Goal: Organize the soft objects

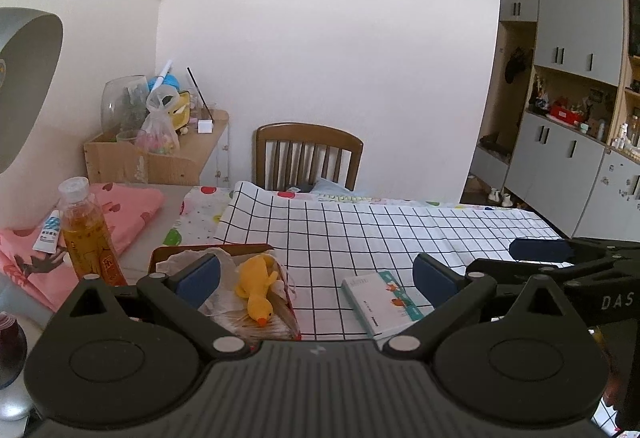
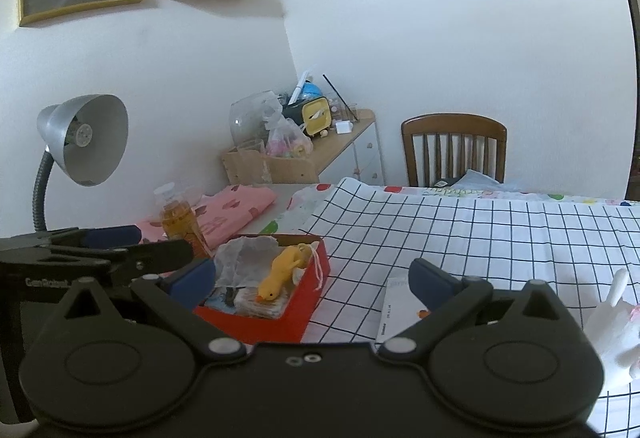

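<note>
A yellow plush duck (image 1: 257, 287) lies in a red box (image 1: 294, 322) with crumpled white paper (image 1: 192, 262) on the checked tablecloth; the duck (image 2: 280, 274) and the box (image 2: 304, 310) also show in the right wrist view. My left gripper (image 1: 316, 278) is open and empty, just in front of the box. My right gripper (image 2: 312, 280) is open and empty, to the right of the box. A white plush toy (image 2: 616, 326) lies on the cloth at the far right. A folded pink cloth (image 1: 120, 210) lies at the back left.
A small white box (image 1: 380, 300) lies on the cloth beside the red box. An amber bottle (image 1: 90, 238) and a white tube (image 1: 48, 232) stand on the left. A desk lamp (image 2: 80, 142), a wooden chair (image 1: 308, 154) and a cluttered side shelf (image 1: 168, 142) stand behind the table.
</note>
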Demonstrator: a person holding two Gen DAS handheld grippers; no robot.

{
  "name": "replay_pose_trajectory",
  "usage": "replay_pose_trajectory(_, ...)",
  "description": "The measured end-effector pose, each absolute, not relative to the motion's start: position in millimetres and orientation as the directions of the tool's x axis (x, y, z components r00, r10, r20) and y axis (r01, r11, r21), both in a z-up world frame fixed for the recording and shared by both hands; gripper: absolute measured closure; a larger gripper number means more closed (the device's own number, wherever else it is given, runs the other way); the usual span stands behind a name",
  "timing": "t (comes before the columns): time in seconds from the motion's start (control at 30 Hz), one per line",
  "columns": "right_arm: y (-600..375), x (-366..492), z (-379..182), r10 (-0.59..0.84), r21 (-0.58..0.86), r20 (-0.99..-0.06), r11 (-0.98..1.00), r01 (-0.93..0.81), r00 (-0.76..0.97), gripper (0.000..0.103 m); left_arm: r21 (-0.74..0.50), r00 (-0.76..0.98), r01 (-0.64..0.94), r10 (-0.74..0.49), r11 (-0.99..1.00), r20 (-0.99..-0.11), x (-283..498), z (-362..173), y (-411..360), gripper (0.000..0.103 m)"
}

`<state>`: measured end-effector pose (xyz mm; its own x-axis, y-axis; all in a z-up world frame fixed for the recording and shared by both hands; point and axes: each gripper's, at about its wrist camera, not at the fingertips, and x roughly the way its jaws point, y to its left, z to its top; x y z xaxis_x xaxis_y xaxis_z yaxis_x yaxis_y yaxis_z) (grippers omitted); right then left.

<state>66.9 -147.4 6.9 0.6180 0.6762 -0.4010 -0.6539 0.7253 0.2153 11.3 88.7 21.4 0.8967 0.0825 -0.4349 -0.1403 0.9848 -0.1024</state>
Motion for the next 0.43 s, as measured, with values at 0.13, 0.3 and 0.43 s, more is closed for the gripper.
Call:
replay_pose_trajectory(0.13,-147.7,69.4,5.5,0.669,0.216,-0.403,0.732,-0.646,0.624,0.0,-0.101,0.898,-0.134,0.078,0.986,-0.432,12.8,21.3,88.3,0.0)
replay_pose_trajectory(0.3,-145.8,71.9,4.4,0.668,0.219,-0.408,0.733,-0.644,0.622,0.0,-0.108,0.9,-0.131,0.073,0.985,-0.43,13.8,20.0,89.6,0.0)
replay_pose_trajectory(0.43,-144.5,72.6,3.7,0.666,0.218,-0.409,0.735,-0.642,0.624,0.0,-0.119,0.895,-0.135,0.069,0.984,-0.441,17.2,19.0,91.7,0.0)
